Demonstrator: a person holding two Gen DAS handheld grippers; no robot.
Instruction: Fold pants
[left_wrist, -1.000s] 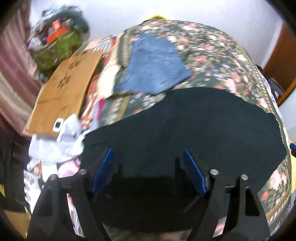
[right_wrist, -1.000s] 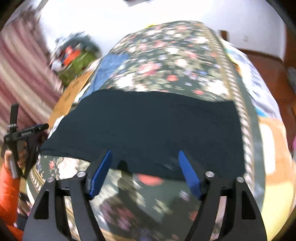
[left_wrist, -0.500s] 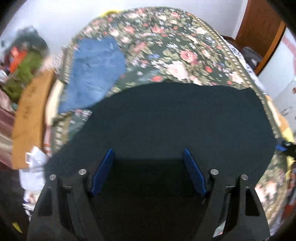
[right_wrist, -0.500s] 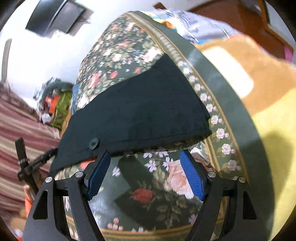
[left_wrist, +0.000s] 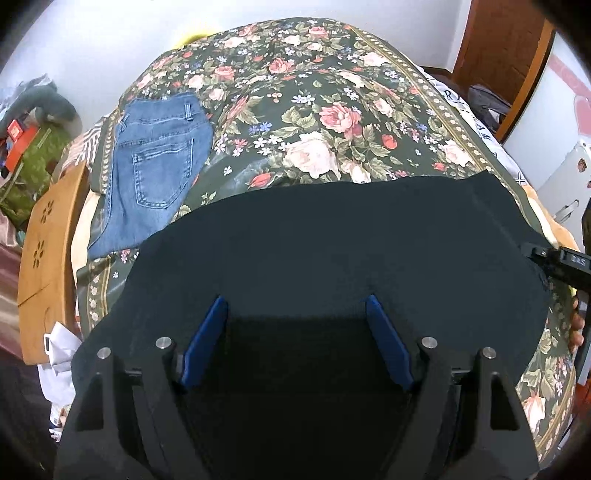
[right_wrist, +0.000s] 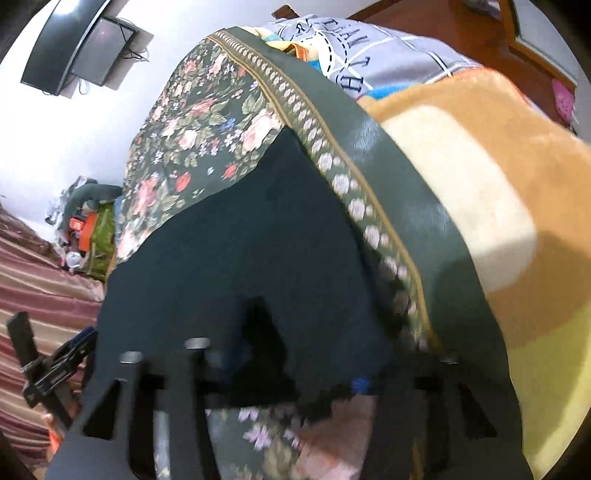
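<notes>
Dark pants (left_wrist: 332, 240) lie spread flat across the near part of the bed (left_wrist: 314, 122), on its floral cover, one end toward each side. The left tongs (left_wrist: 295, 332) are spread wide, blue pads (left_wrist: 207, 339) apart, poised over the near-left portion of the cloth and pinching nothing. The right tongs (right_wrist: 280, 373) sit at the right-hand end of the pants, at the near edge; that view is blurred by motion and dark cloth covers the tips, so whether they are spread or closed on the fabric cannot be told.

Step in hand, as judged: taking hold of the garment's two ends for a fold. To do it well, each pair of tongs should bite all layers at the edge, not the top layer alone, and catch none of the bed cover beneath. Both ends should then be lifted level and carried together, so that the hems meet squarely and no crease is trapped.

Edges and room: the right end of the pants lies close to the patterned border (right_wrist: 354, 206) of the cover, beyond which an orange blanket (right_wrist: 480, 177) falls away. Folded blue jeans (left_wrist: 155, 162) lie at the far left, near but apart from the dark cloth. The middle and far floral area is open for laying the fold
</notes>
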